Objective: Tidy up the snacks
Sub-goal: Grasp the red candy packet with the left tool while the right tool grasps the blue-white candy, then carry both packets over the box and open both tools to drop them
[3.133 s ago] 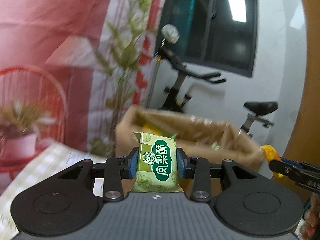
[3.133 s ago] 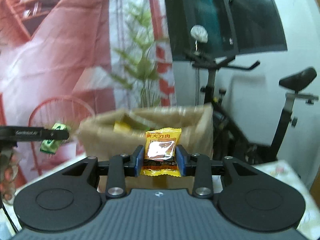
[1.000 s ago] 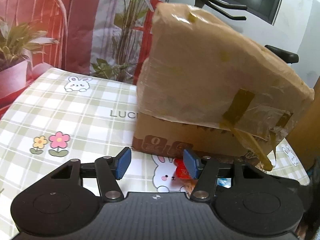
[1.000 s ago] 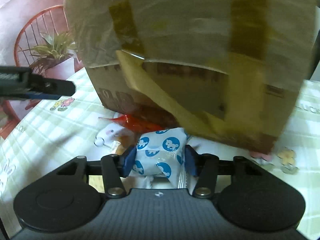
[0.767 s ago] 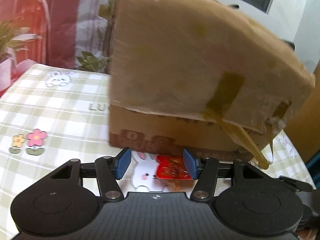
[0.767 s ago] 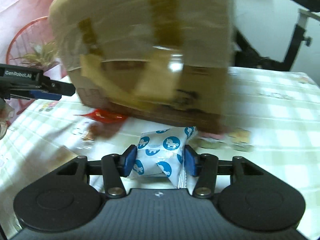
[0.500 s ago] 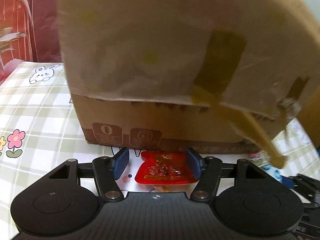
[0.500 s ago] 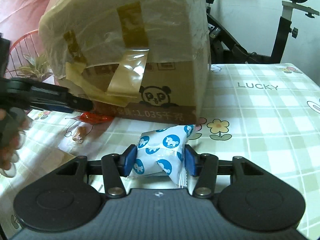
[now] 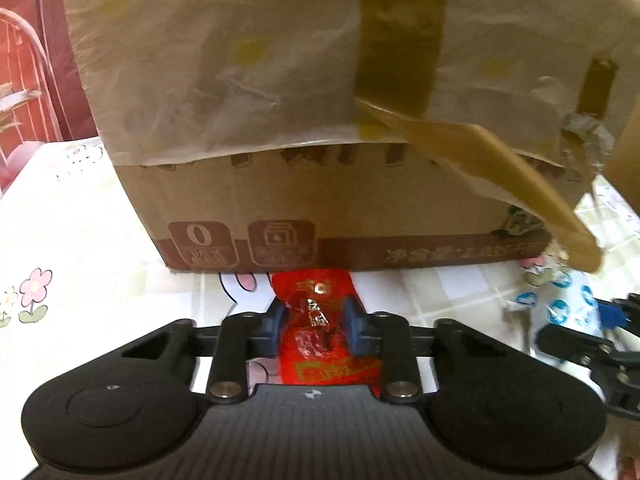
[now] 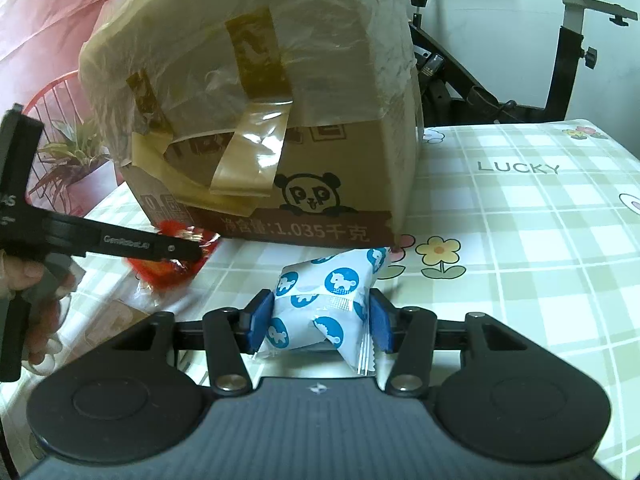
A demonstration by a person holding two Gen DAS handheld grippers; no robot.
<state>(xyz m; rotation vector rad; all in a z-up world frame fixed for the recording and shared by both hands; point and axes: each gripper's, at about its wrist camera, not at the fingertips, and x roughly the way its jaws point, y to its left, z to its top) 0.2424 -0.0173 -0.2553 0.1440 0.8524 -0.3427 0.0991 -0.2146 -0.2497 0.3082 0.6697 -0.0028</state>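
Observation:
A taped cardboard box stands on the checked tablecloth and fills the left wrist view; it also shows in the right wrist view. My left gripper is shut on a red snack packet lying at the box's base. My right gripper is shut on a white packet with blue animal dots in front of the box's corner. That packet also shows at the right of the left wrist view. The red packet and the left gripper's finger show in the right wrist view.
The tablecloth has flowers, rabbits and the word LUCKY. Loose tape strips hang off the box. An exercise bike stands behind the table. A red wire chair with a plant is at the left. A clear wrapper lies near the red packet.
My left gripper has closed on the red packet, which lay loose between its open fingers half a second ago. My right gripper keeps its hold on the blue-dotted packet, barely moved.

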